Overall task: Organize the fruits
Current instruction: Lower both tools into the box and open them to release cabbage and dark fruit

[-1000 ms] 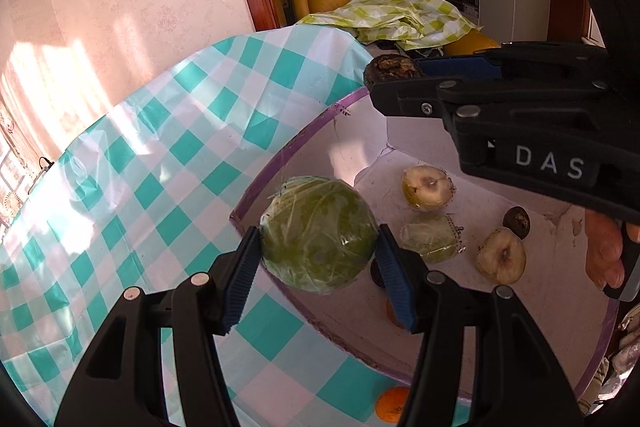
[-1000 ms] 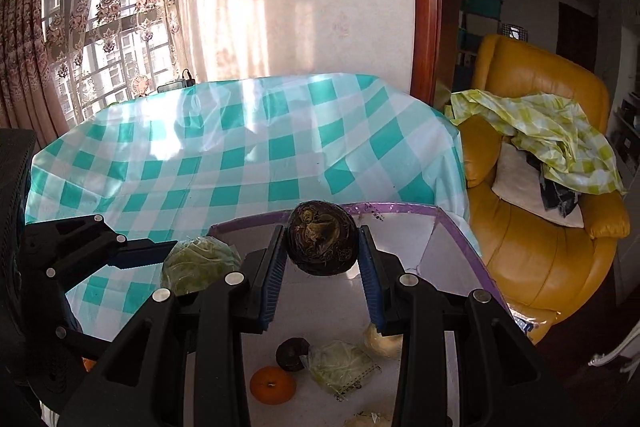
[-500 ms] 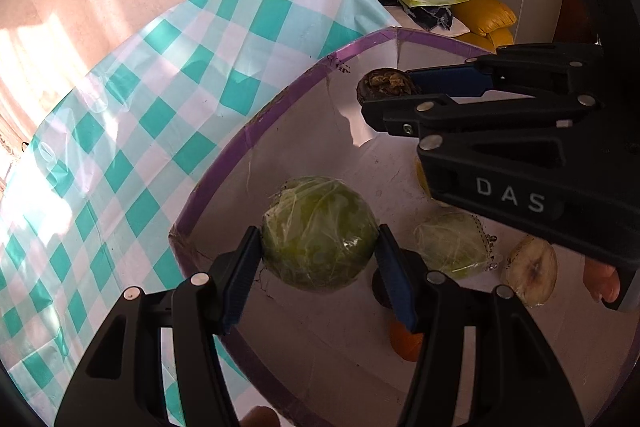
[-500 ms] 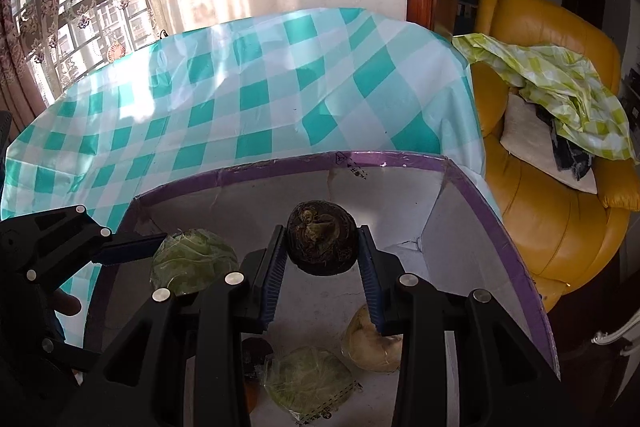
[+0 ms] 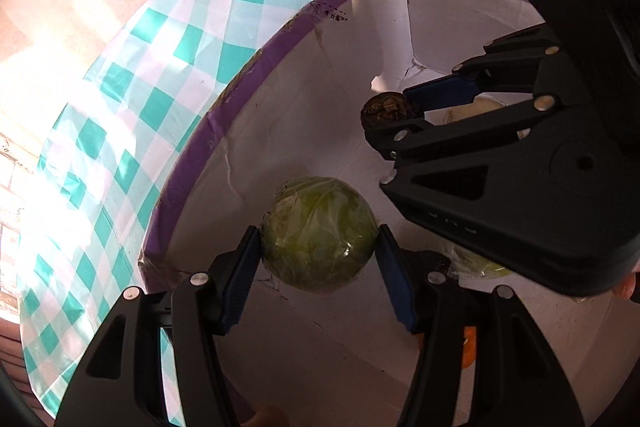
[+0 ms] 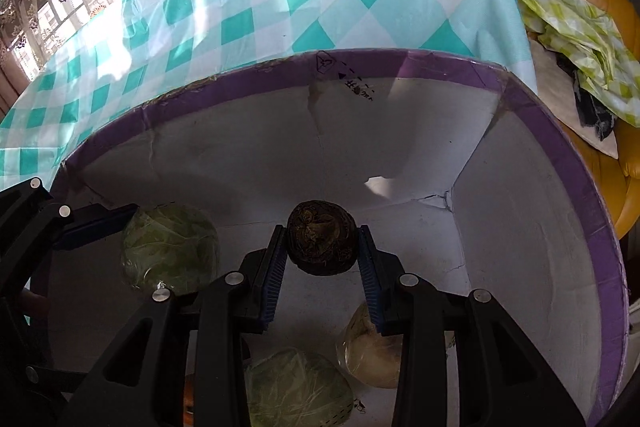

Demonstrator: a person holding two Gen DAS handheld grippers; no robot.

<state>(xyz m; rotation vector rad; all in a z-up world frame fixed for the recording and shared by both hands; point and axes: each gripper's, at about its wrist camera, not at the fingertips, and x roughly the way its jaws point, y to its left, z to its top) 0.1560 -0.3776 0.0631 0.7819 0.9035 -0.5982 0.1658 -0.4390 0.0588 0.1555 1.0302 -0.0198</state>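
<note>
Left wrist view: both grippers hold produce inside the purple-rimmed box (image 5: 256, 67).
Box sits on a teal checked tablecloth (image 6: 248, 7). Left gripper (image 5: 318, 247) pinches a wrapped green cabbage (image 5: 318, 245) above the box floor; right gripper (image 6: 322, 247) is clamped on a small dark brown fruit (image 6: 322, 243) near the far wall. Another wrapped cabbage (image 6: 296, 387) and a pale fruit (image 6: 370, 351) lie on the floor.

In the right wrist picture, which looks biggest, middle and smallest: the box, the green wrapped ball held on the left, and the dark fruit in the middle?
1. White box with purple rim, by far the largest.
2. Green wrapped fruit.
3. Dark brown fruit, smallest, though it sits about as near the camera as the green one.
</note>
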